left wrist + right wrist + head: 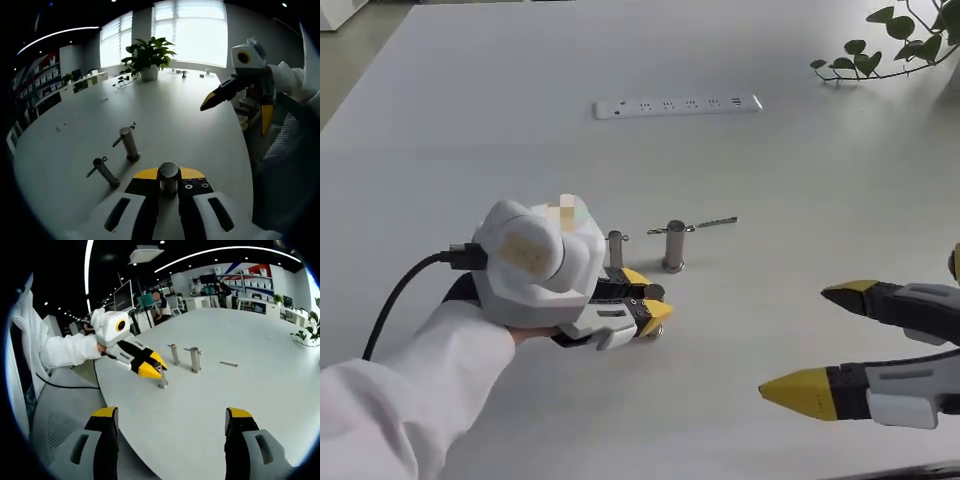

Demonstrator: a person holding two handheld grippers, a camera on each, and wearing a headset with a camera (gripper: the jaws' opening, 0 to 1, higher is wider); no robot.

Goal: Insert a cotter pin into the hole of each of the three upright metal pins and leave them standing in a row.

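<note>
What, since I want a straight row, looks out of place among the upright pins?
The metal pin clamped in the left gripper stands nearer the person, off the line of the other two pins. A cotter pin also lies loose on the table near them, not in any hole.

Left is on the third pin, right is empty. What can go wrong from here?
1. The left gripper is shut on the near metal pin. The neighbouring pin and the farther pin stand close by, so a sideways swing could topple them.
2. The right gripper is open and empty. The thin piece lying flat on the table, likely a cotter pin, may slip from its broad jaws.
</note>
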